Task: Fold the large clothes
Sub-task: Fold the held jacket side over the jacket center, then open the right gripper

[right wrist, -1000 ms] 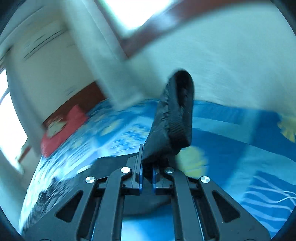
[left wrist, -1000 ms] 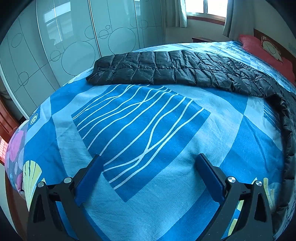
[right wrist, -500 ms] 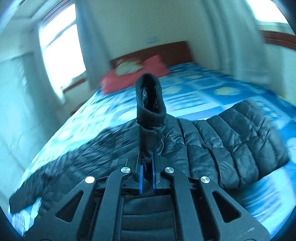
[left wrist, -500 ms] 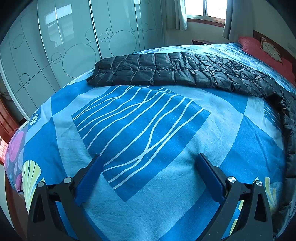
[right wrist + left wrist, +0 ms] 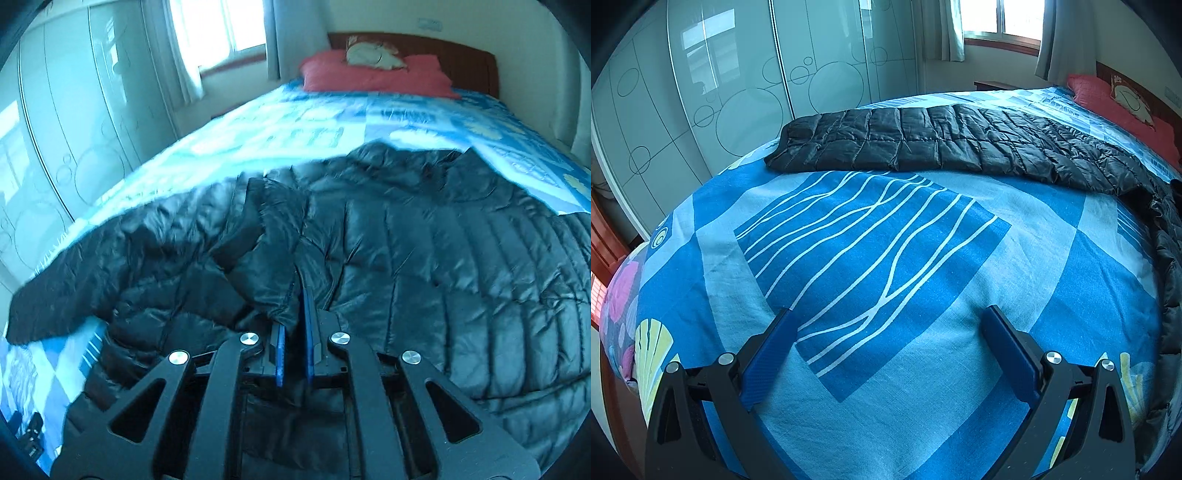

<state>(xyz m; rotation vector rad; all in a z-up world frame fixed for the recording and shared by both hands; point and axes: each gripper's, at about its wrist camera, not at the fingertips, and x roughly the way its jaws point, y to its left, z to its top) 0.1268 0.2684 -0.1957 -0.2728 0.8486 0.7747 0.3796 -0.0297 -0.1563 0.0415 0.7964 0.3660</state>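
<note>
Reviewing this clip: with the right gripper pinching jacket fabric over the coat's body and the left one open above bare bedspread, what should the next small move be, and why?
Probably lower the right gripper and open it, laying the pinched sleeve on the black puffer jacket. The fabric is folded over the jacket's body already, while the left gripper is open over the blue bedspread, holding nothing.

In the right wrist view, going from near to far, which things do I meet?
Right tongs pinching a fold → black puffer jacket → blue bedsheet → red pillow → wooden headboard.
</note>
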